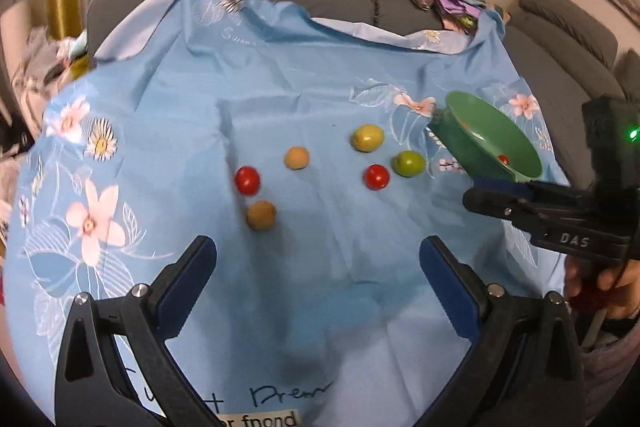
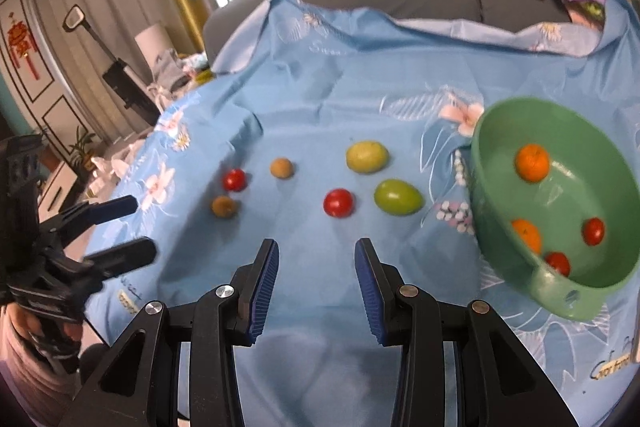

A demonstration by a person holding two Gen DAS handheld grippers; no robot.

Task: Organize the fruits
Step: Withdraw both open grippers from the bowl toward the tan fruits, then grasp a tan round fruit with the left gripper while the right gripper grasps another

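With both jaws empty, left gripper (image 1: 318, 263) wide, right gripper (image 2: 316, 267) narrower, I next collect the near tomato (image 2: 338, 203) for the green bowl (image 2: 500, 251).

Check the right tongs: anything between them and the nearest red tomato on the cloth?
Nothing visible. Only bare blue cloth lies between the open right tongs and that red tomato. A green fruit sits close on its right, off the straight path.

Glossy plastic bowl (image 2: 504, 227); creased, faintly shiny cloth (image 2: 320, 115)
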